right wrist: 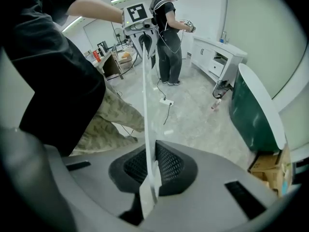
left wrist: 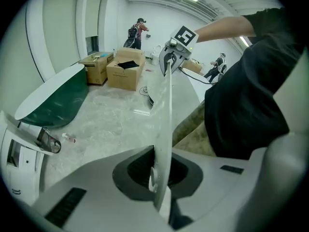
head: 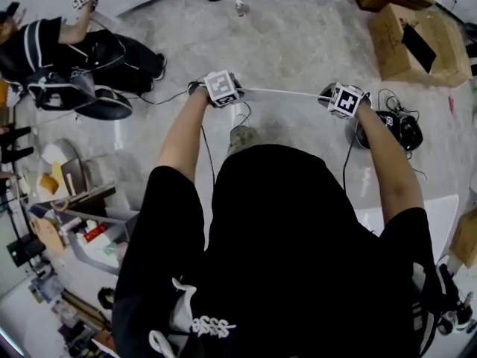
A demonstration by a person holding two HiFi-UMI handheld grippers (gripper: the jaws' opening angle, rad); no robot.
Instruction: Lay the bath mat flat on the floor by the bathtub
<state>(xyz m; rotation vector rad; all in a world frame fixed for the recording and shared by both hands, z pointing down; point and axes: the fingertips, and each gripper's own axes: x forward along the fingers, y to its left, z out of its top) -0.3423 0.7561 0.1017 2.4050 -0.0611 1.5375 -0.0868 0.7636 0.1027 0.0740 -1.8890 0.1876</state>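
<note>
The white bath mat [head: 287, 92] is stretched taut between my two grippers above the floor, and in the head view it shows only as a thin edge. My left gripper [head: 227, 95] is shut on one end of the bath mat [left wrist: 164, 129]. My right gripper [head: 339, 99] is shut on the other end of the bath mat [right wrist: 146, 110]. From the left gripper [left wrist: 159, 178] the sheet runs up to the right gripper [left wrist: 166, 62]. From the right gripper [right wrist: 149, 173] it runs to the left gripper [right wrist: 145, 40]. The green bathtub [left wrist: 53, 100] with its white rim [right wrist: 258, 105] stands beyond the mat.
Cardboard boxes [head: 417, 36] stand at the far right, and cables with a black device [head: 399, 129] lie near my right hand. A person in black [head: 74, 51] crouches at the left. A small bottle [head: 240, 7] lies by the tub. Another person [right wrist: 166, 37] stands near a white cabinet [right wrist: 217, 57].
</note>
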